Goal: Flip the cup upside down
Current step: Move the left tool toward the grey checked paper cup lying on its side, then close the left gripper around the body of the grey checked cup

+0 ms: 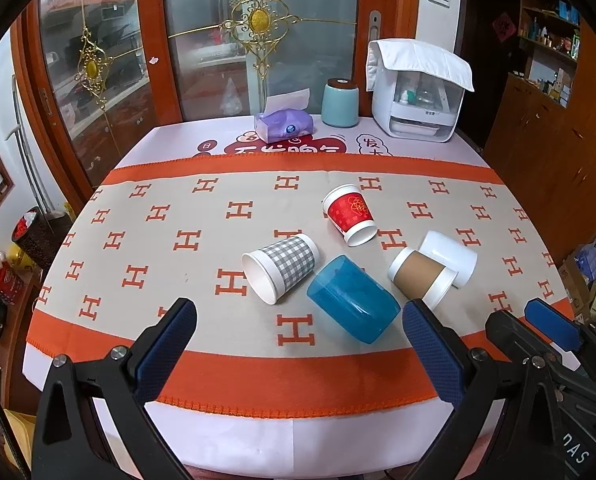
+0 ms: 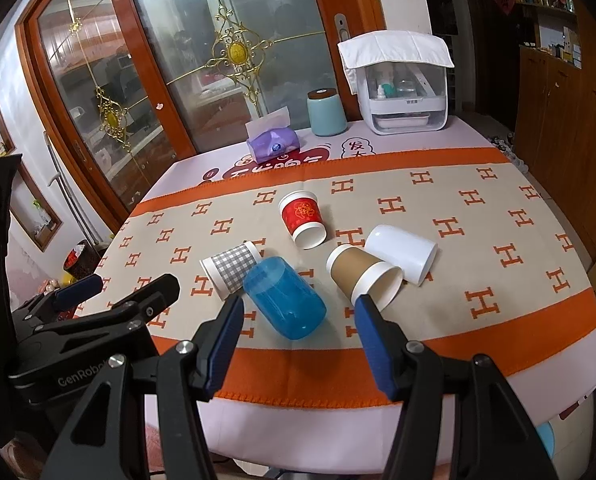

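Left wrist view: left gripper (image 1: 300,318) jaws wide open, holding nothing, poised above the near edge of the tabletop (image 1: 258,432). Five cups lie on their sides in a cluster mid-cloth, toward the right: checked cup (image 1: 284,266), blue plastic cup (image 1: 352,300), brown sleeve cup (image 1: 422,276), white cup (image 1: 450,256), red cup (image 1: 350,214) farthest back. None flipped yet; which goes first, cannot tell. Blue cup sits just beside the checked one and near the brown one, so a wide-jaw approach likely bumps a neighbour; the round cups could roll on the cloth. Open room is the left half of the blanket (image 1: 138,240); good spot to set a cup down inverted. Right gripper's blue pad shows at the lower right corner, close by, so the tools could collide. Tissue pack (image 1: 284,123), teal canister (image 1: 341,102) and white appliance (image 1: 416,92) line the far edge, well apart from the cups. Right wrist view: right gripper (image 2: 300,314) jaws open too, empty, lined up with the blue plastic cup (image 2: 284,298) and the brown sleeve cup (image 2: 364,274) rim near the right finger. Risk: thin paper rims crush if squeezed hard; the smooth plastic cup may slip mid-rotation. Right side of the tabletop (image 2: 538,384) has clear cloth toward its edge; the near edge is close, so a dropped cup could roll off.
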`<state>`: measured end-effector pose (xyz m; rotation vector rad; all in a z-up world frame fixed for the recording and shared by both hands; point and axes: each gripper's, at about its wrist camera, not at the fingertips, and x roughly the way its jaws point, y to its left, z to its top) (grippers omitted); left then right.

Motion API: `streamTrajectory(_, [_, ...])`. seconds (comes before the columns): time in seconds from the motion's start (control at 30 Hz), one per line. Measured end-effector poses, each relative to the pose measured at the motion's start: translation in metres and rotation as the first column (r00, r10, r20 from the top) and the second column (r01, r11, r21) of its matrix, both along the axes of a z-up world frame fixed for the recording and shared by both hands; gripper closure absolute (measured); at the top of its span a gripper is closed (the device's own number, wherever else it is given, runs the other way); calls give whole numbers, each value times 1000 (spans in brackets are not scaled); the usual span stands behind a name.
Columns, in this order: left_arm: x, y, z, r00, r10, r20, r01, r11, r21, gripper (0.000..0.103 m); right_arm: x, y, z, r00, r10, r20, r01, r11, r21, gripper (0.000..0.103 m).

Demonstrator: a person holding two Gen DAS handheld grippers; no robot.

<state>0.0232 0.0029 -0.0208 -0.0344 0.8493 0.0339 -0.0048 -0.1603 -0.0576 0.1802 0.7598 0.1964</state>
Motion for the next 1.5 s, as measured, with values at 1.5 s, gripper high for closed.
streamTrajectory(1.5, [84, 24, -3, 920, -375, -111, 384, 921, 68, 4, 92, 15, -12, 979, 82, -185, -64, 993, 101, 45])
